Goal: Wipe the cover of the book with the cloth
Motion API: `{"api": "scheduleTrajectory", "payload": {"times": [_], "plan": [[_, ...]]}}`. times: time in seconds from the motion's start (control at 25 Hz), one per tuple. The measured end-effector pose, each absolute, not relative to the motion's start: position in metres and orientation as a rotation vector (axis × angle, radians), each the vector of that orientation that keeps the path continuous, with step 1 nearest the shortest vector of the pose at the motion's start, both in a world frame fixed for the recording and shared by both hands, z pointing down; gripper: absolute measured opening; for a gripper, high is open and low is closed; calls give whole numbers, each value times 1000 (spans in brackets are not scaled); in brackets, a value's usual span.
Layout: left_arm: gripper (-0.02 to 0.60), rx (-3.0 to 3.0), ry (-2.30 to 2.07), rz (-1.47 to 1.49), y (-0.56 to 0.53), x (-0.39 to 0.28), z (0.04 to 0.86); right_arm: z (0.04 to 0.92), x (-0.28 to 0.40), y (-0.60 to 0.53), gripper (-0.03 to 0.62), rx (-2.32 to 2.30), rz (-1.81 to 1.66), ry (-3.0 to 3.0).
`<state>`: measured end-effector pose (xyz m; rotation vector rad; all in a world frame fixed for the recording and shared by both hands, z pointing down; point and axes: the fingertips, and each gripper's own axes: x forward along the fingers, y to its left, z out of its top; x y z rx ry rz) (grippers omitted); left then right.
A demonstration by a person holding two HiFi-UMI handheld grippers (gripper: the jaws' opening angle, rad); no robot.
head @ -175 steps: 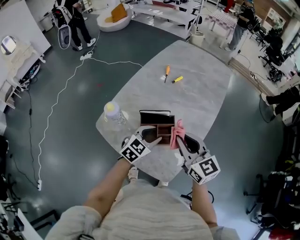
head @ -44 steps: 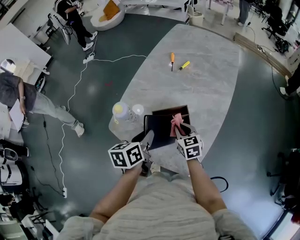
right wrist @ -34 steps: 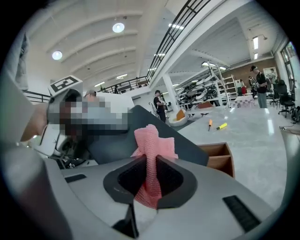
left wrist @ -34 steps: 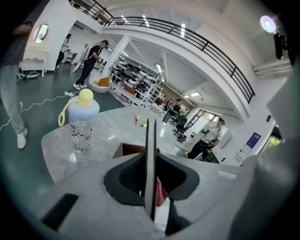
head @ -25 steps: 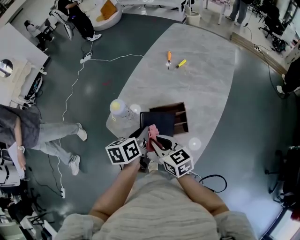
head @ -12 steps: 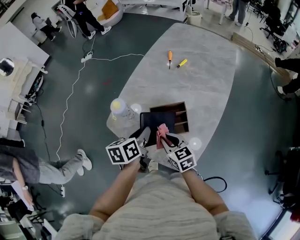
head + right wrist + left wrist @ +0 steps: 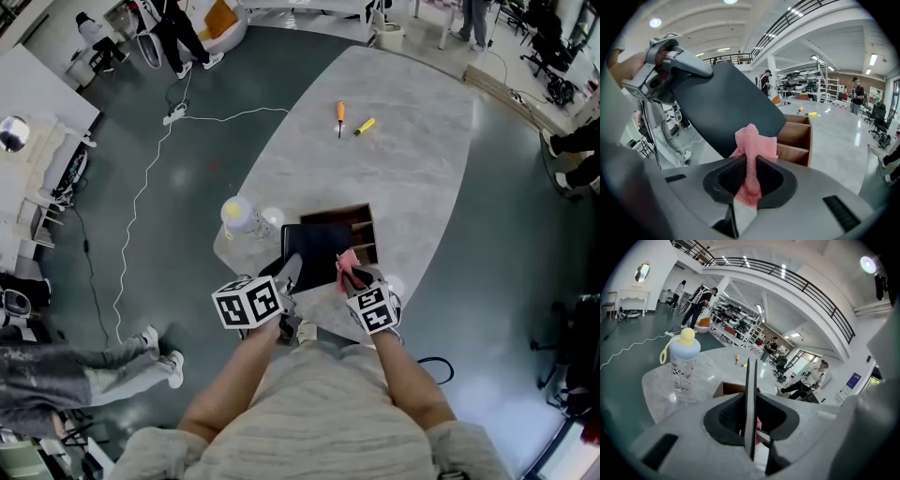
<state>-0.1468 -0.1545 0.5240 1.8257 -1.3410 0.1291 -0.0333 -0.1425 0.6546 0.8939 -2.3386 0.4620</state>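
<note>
Pink knit cloth was bunched between the jaws of my right gripper, which were clenched on it, with a tuft sticking out past the tips. That tuft sat right in front of the dark cover of the book; I couldn't tell whether it actually touched. From the head view the cloth was at the book's right-hand edge, just ahead of the right gripper.

My left gripper was clamped on the book, which its view showed edge-on as a thin upright slab between the jaws. In the right gripper view the left gripper pinched the book at one upper corner and held it tilted, cover facing the cloth. Overhead, the left gripper and the book were over the near edge of the tabletop.

Just behind the book stood a wooden box with open compartments. A clear bottle with a pale yellow cap stood at the tabletop's left edge, near the book. Two screwdrivers, an orange one and a yellow one, lay well apart from all this, toward the far end.
</note>
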Motion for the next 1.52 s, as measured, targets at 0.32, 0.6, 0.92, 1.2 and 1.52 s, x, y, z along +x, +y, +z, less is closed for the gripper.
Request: {"api": "scheduleTrajectory", "payload": {"times": [0.32, 0.6, 0.92, 1.2, 1.52], "plan": [[78, 1883, -1296, 172, -157, -143, 522, 668, -19, -148, 54, 857, 508, -2280], [78, 2085, -1184, 386, -168, -130, 502, 600, 9, -181, 54, 965, 581, -2396], [78, 2351, -1154, 632, -191, -115, 459, 535, 40, -205, 54, 1153, 559, -2496], [78, 2709, -1074, 987, -219, -82, 440, 521, 64, -216, 54, 1245, 559, -2503], [78, 2896, -744, 1422, -176, -50, 493, 495, 74, -223, 54, 1164, 581, -2594]]}}
